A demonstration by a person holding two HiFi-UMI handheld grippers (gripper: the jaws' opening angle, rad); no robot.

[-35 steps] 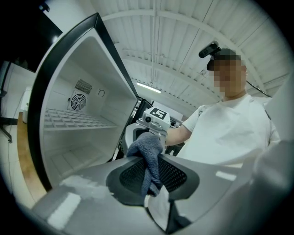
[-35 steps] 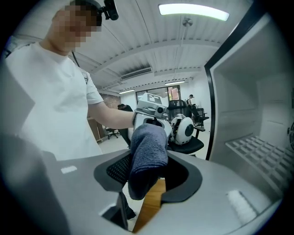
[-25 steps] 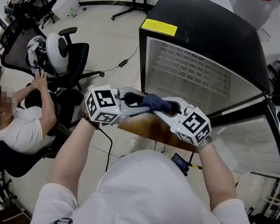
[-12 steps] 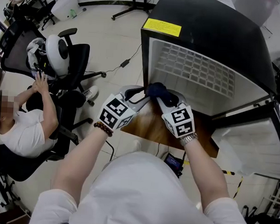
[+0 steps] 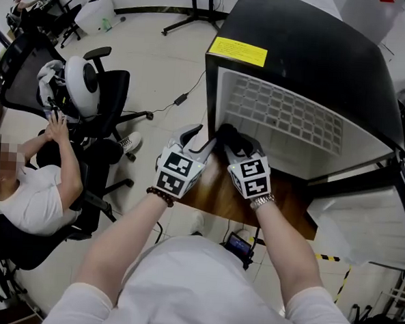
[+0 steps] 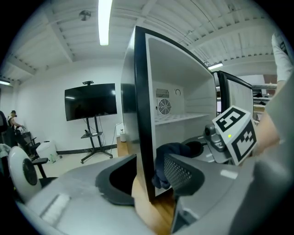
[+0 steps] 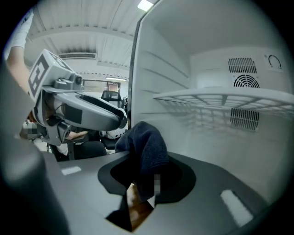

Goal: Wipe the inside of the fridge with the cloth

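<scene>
A dark blue cloth (image 5: 230, 136) hangs bunched at the lower left corner of the fridge's white inside (image 5: 287, 125). My right gripper (image 5: 235, 147) is shut on it, and in the right gripper view the cloth (image 7: 146, 151) droops between the jaws of that gripper (image 7: 147, 179). My left gripper (image 5: 202, 140) is just left of the cloth, at the fridge's black left wall (image 6: 138, 114). Its jaws have just been opening and stand apart, and the left gripper (image 6: 149, 172) presses on nothing. The cloth (image 6: 171, 153) lies just beyond its right jaw.
The black fridge (image 5: 298, 47) stands on a wooden top (image 5: 218, 186), its door (image 5: 364, 202) swung open to the right. A wire shelf (image 7: 220, 98) crosses the inside. A seated person (image 5: 30, 181) and office chairs (image 5: 90, 89) are at the left. A TV on a stand (image 6: 91, 101) stands far off.
Both grippers have moved forward and down to the fridge's opening with the cloth. The left gripper's jaws have opened and let the cloth go; the right one still holds it.
</scene>
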